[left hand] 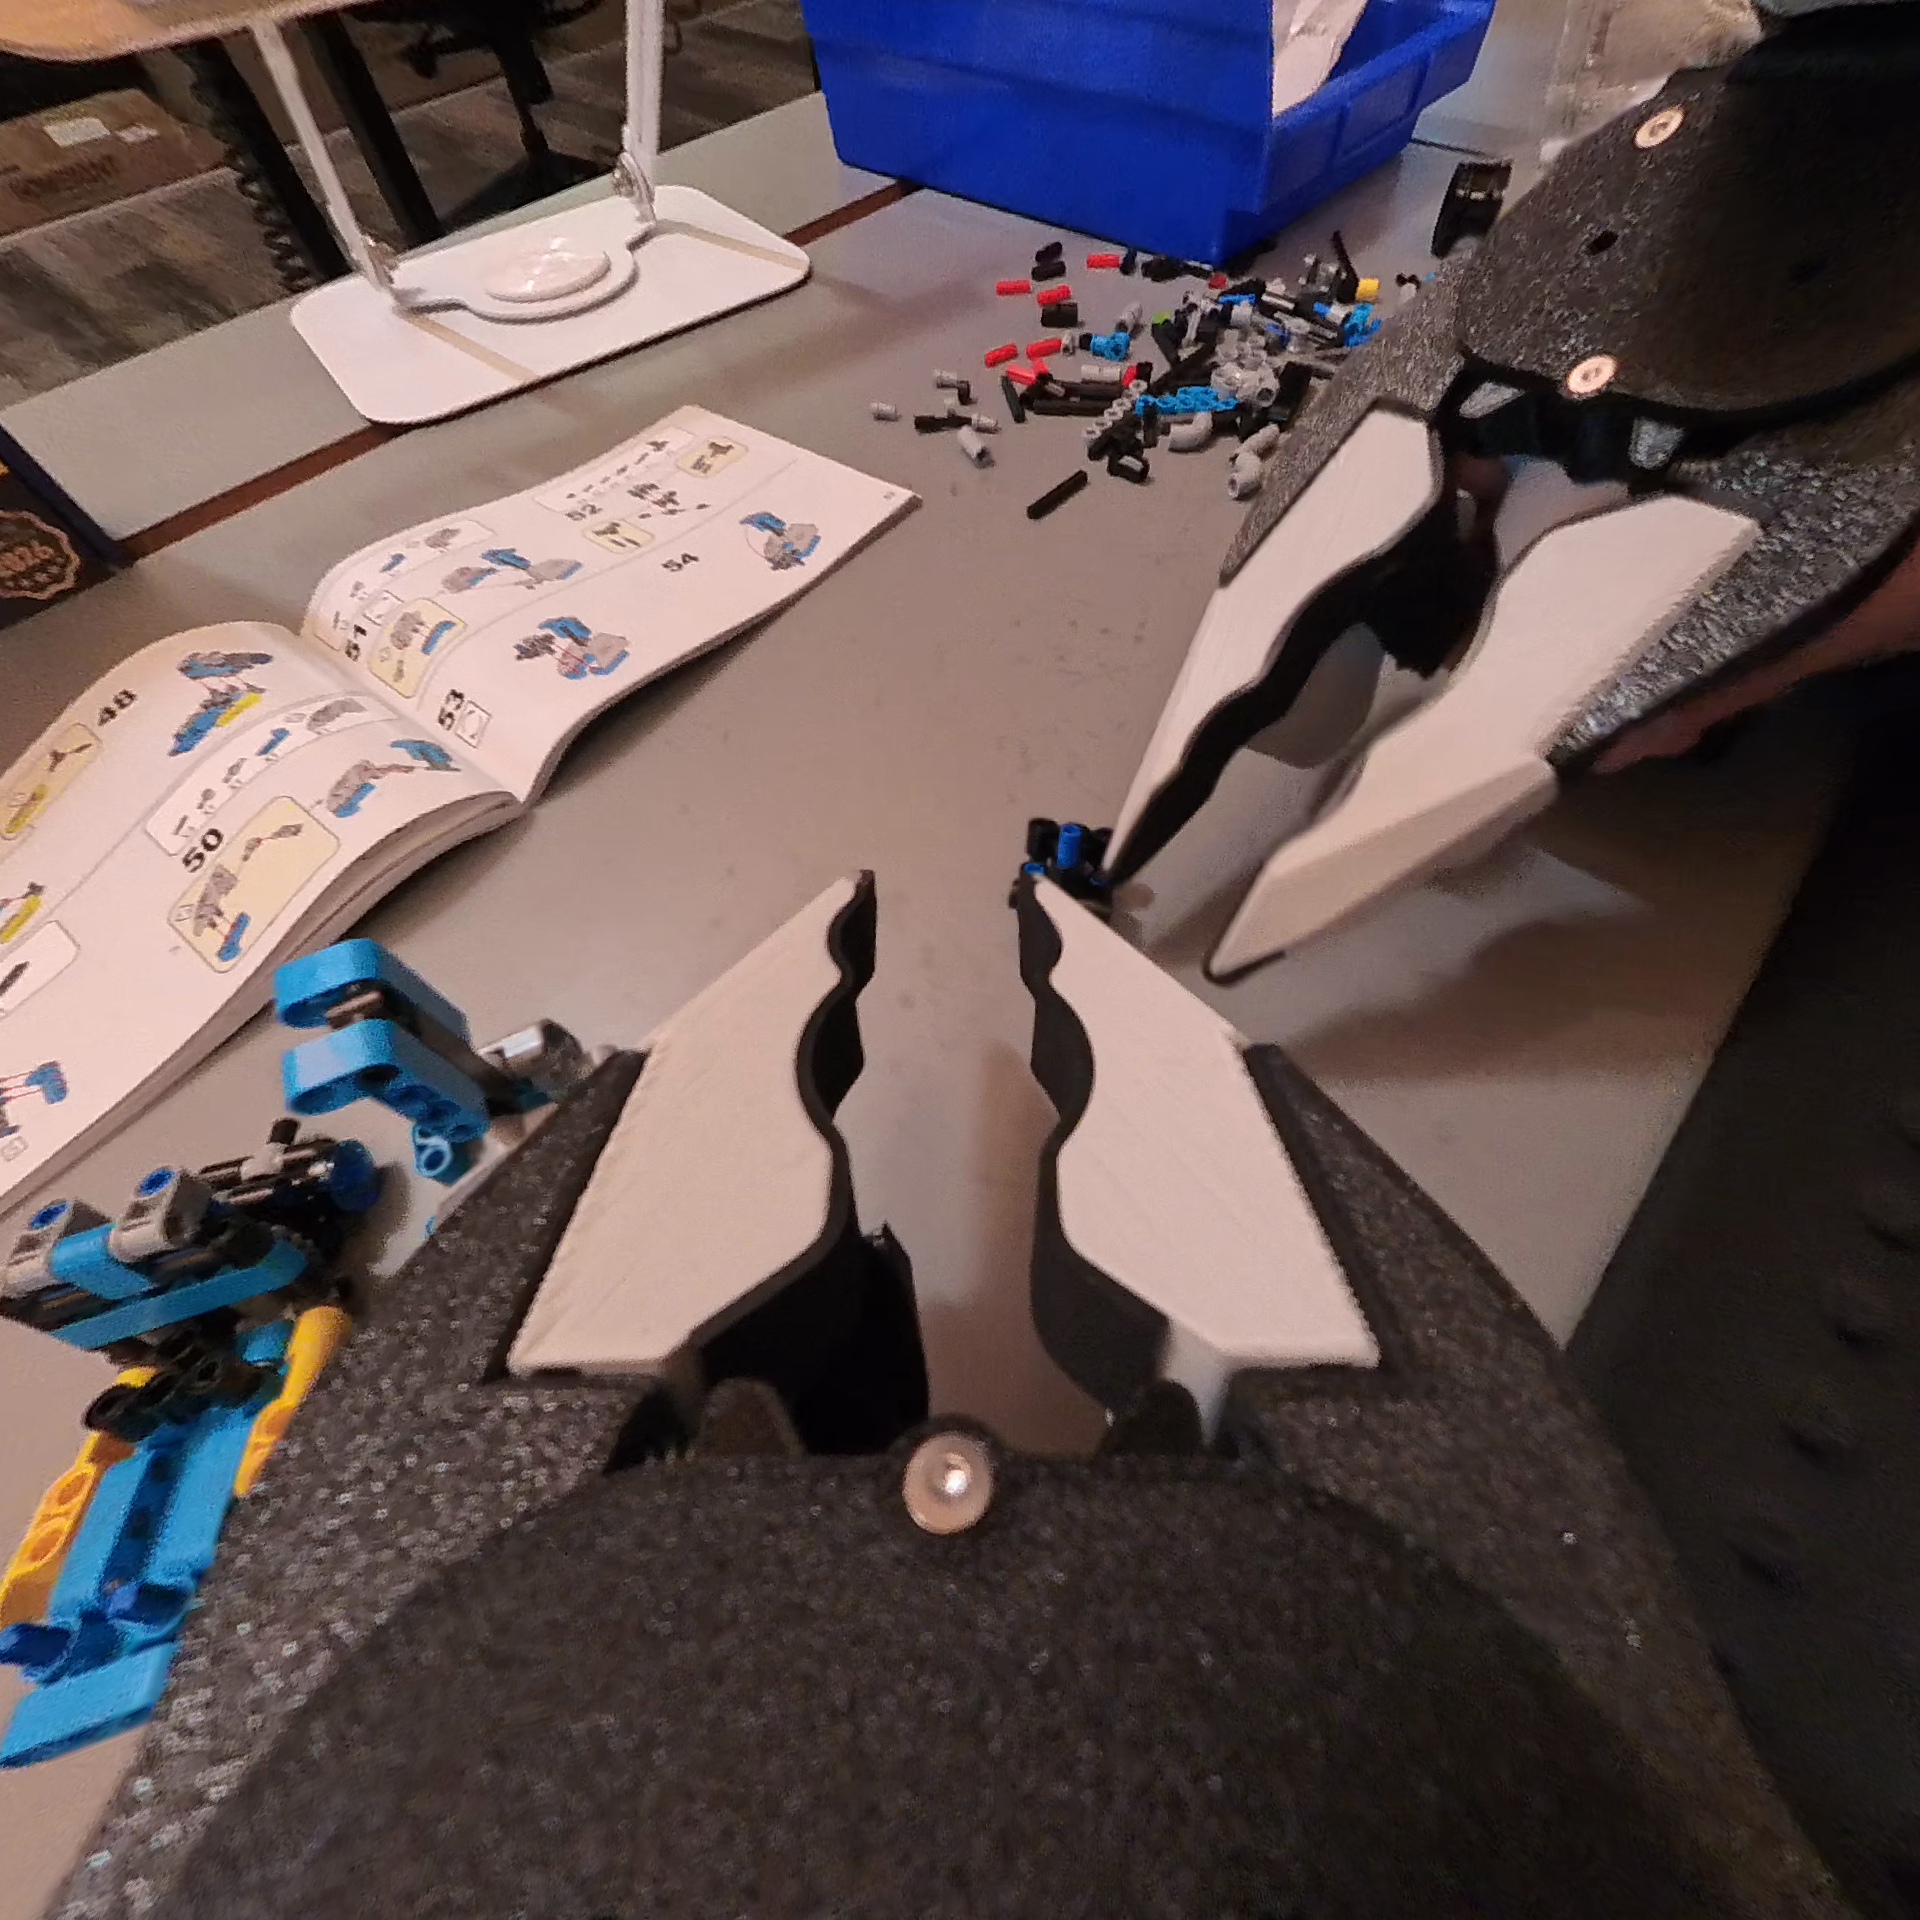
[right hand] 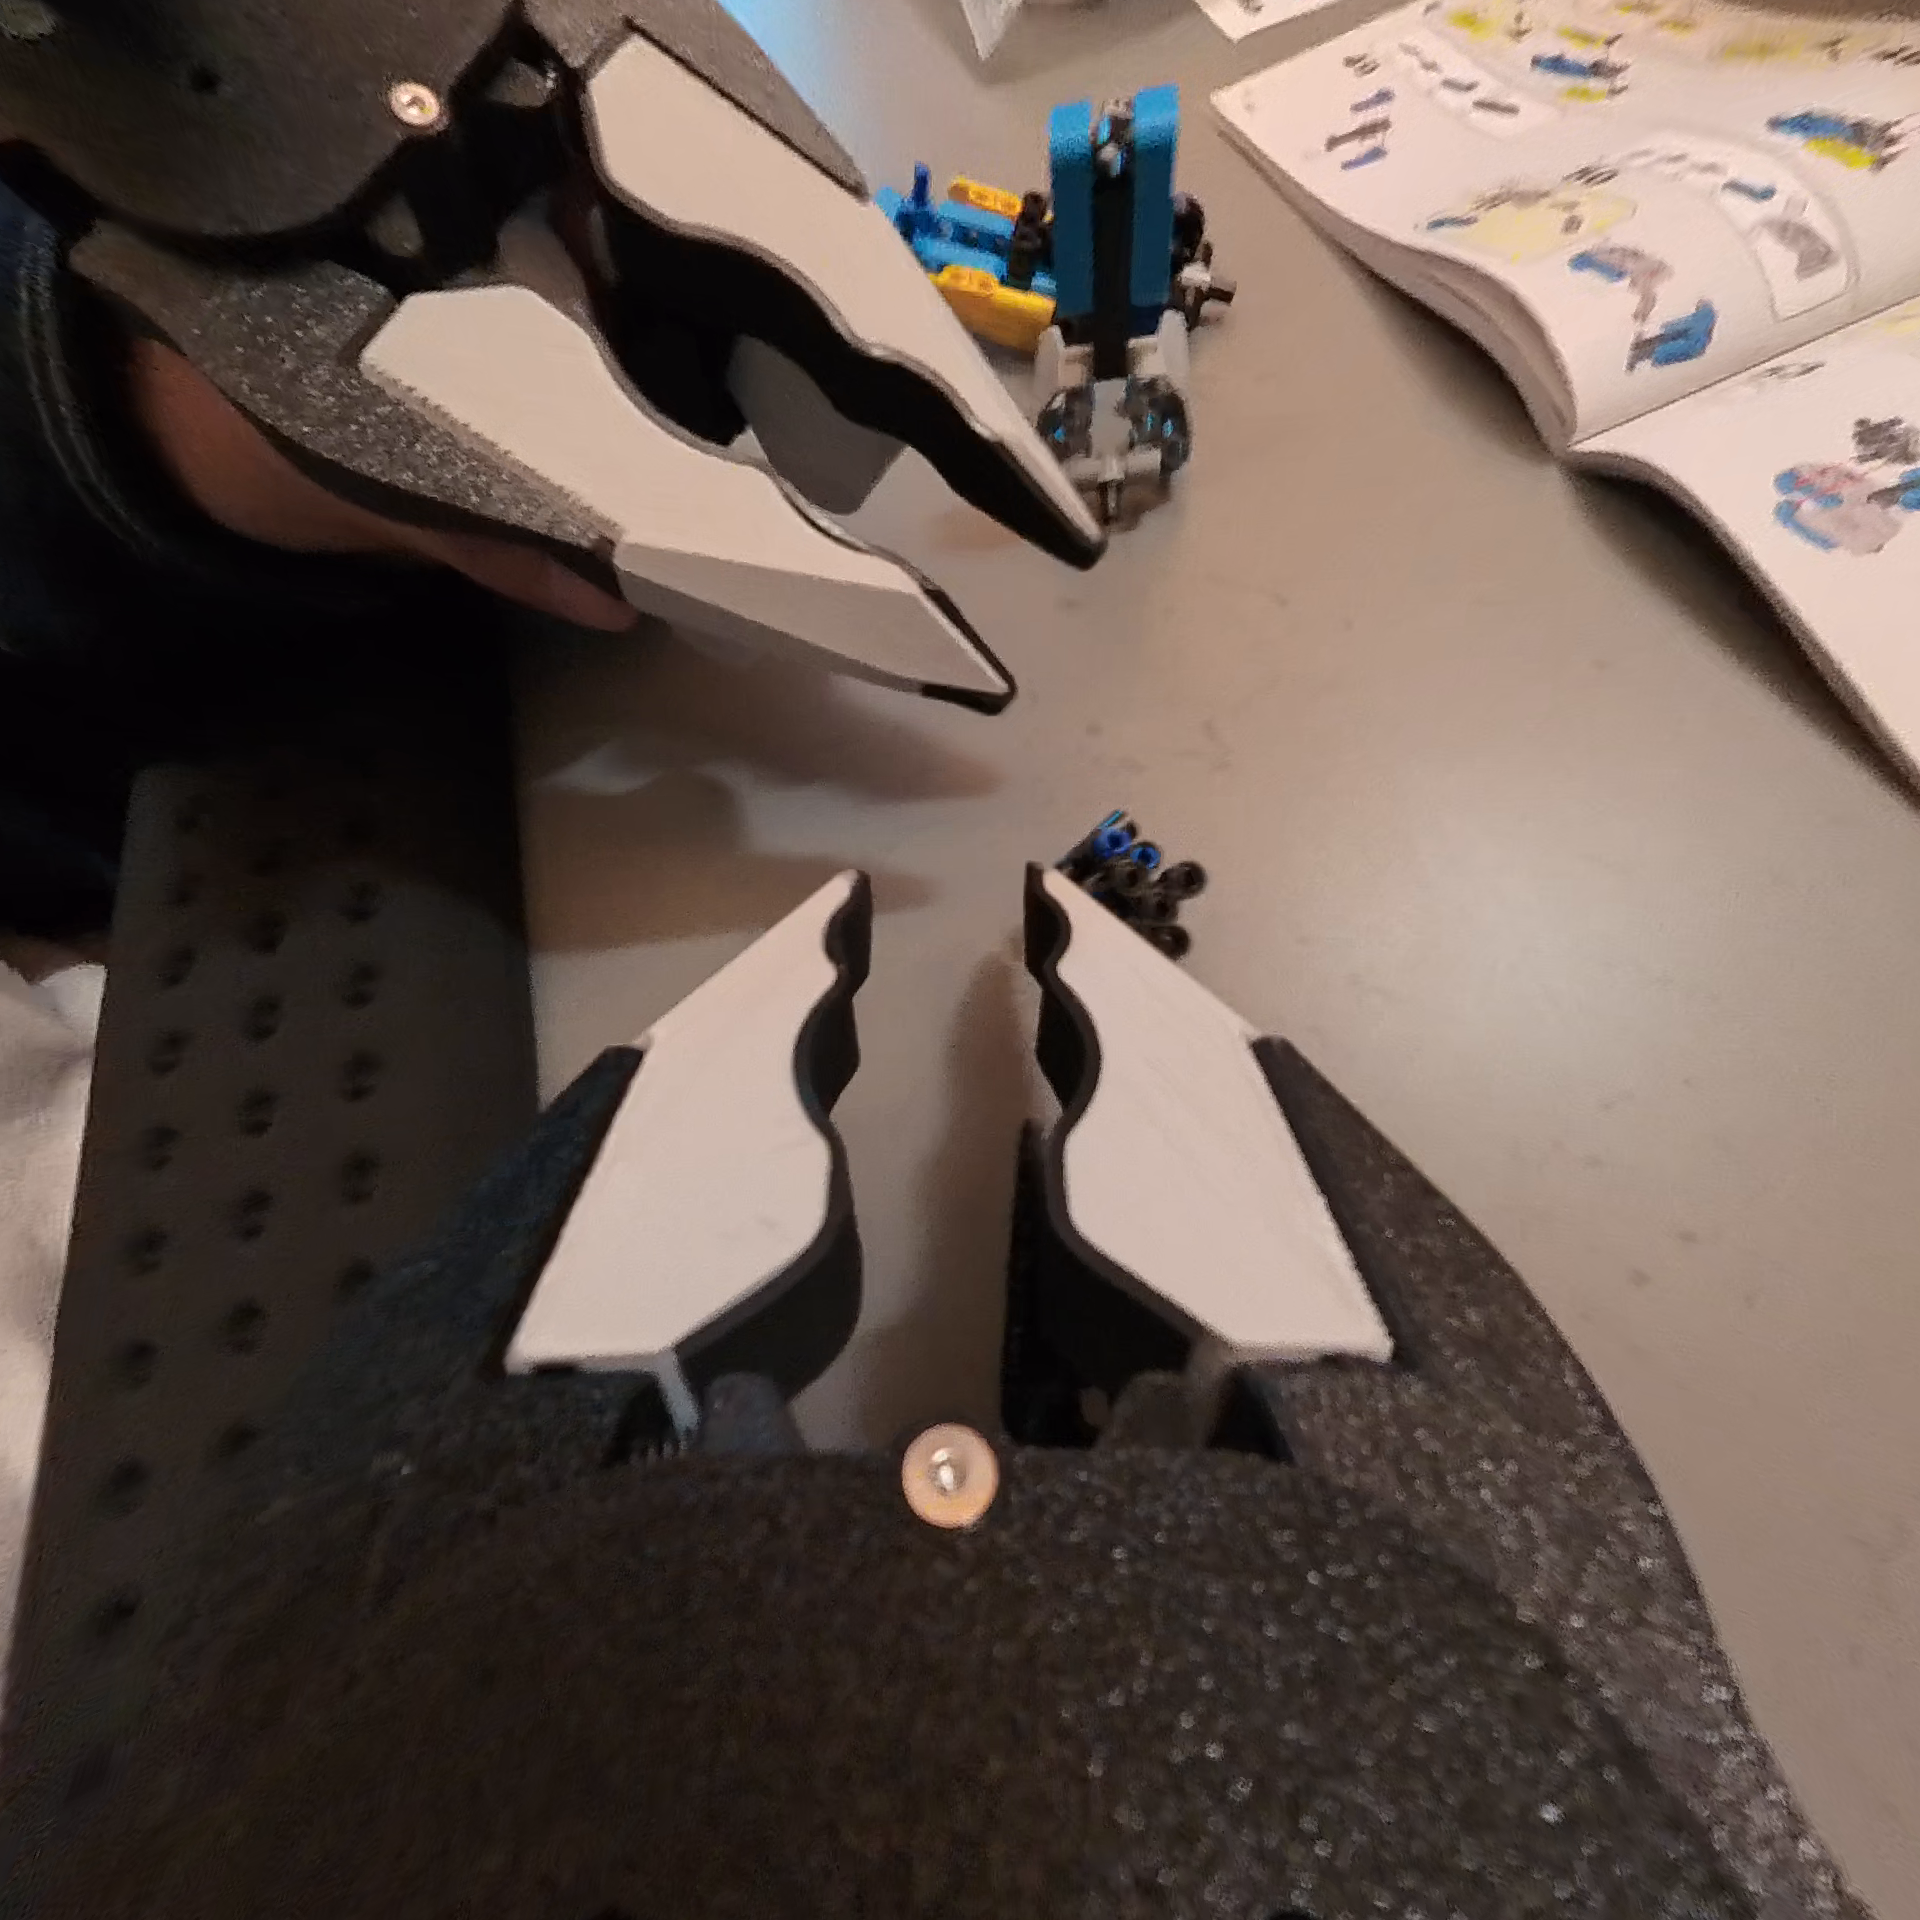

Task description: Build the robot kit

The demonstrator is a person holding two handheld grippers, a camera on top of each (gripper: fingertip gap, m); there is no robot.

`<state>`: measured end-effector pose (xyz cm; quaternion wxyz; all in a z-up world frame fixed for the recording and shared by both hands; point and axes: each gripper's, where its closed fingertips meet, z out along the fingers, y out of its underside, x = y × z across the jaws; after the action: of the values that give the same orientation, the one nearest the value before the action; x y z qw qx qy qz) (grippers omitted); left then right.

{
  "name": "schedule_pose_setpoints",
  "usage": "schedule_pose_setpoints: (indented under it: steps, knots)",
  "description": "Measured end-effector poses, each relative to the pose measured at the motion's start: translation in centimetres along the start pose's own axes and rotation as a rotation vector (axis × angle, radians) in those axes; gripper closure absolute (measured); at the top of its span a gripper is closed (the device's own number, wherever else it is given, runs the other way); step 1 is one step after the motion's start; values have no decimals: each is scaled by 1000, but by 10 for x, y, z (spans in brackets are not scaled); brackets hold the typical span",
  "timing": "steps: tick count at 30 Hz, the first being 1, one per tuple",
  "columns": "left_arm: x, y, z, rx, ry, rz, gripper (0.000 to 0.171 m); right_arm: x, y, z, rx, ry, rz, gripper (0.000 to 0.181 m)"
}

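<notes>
While both claws gape, blue bin (left hand: pixel 1091 125) holds paper.

Printed writing shows in three places; the open instruction booklet (left hand: pixel 436 665) on the grey worktop (left hand: pixel 935 675) bears bold black step numbers beside its small build drawings, sharp enough to read in the left wrist view; in the right wrist view the same booklet (right hand: pixel 1662 260) is too blurred to read; a brown cardboard box (left hand: pixel 73 156) at the far upper left carries a pale label with dark print; a dark box (left hand: pixel 42 551) at the left edge shows a gold emblem with lettering, partly cut off.
</notes>
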<state>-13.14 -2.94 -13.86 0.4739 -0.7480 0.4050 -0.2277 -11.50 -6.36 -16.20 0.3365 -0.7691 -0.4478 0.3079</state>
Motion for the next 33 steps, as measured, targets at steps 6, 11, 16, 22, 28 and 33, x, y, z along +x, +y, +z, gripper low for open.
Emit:
schedule_pose_setpoints:
  steps: [6, 11, 16, 22, 28, 33]
  knots:
    - [-20, -10, -13, 71, -6, -9, 144, 82, -9, -40, 120, 282, 118, 155]
    - [-37, -18, -30, 145, 44, -108, 144, 131, -7, -66, 218, 403, 242, 153]
    - [-82, -28, -53, 249, -95, -181, 144, 155, -5, -64, 219, 446, 260, 149]
    - [-119, -24, -69, 303, -155, -315, 144, 170, -3, -55, 185, 483, 262, 132]
    - [-123, -14, -61, 241, -193, -303, 144, 177, -8, -47, 164, 475, 235, 132]
    - [-123, -12, -59, 222, -202, -291, 144, 176, -4, -39, 110, 469, 216, 132]
